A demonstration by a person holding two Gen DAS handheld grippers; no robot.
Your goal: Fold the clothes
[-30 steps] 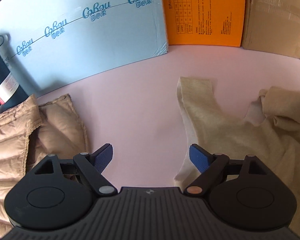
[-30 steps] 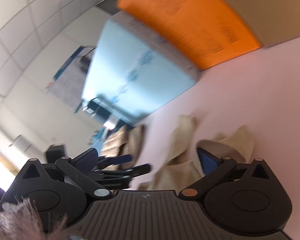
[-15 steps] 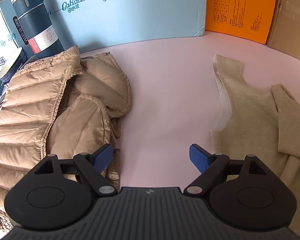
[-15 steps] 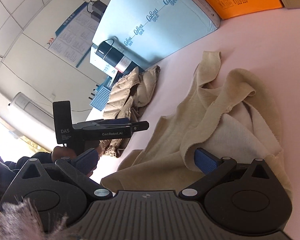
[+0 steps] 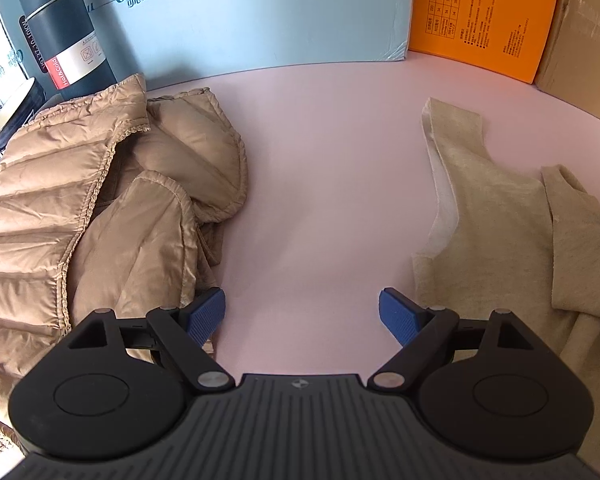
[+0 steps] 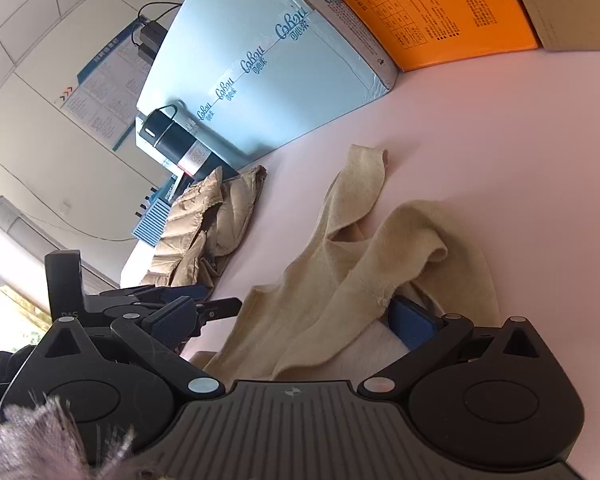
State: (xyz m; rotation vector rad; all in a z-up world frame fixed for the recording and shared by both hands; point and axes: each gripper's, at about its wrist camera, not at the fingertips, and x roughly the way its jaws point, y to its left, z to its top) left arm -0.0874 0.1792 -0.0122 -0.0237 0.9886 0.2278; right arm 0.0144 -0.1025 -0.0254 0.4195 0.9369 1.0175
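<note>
A beige knit vest (image 5: 500, 216) lies crumpled on the pink table (image 5: 320, 160) at the right. A tan puffer jacket (image 5: 92, 208) lies in a heap at the left. My left gripper (image 5: 302, 314) is open and empty, low over the bare strip between the two garments. My right gripper (image 6: 292, 320) is open over the vest (image 6: 380, 264); a fold of vest cloth lies between its fingers and partly covers the right fingertip (image 6: 410, 322). The left gripper also shows in the right wrist view (image 6: 172, 300). The puffer jacket lies beyond it (image 6: 208, 220).
A light blue tissue carton (image 5: 260, 16), an orange box (image 5: 484, 12) and a brown cardboard box (image 5: 584, 32) line the table's back edge. A dark thermos (image 5: 60, 36) and a mug (image 5: 12, 112) stand at the back left, behind the jacket.
My left gripper has swung left and drawn back, bringing the puffer jacket and thermos into view. My right gripper has come down onto the vest and steadied. Both stay open.
</note>
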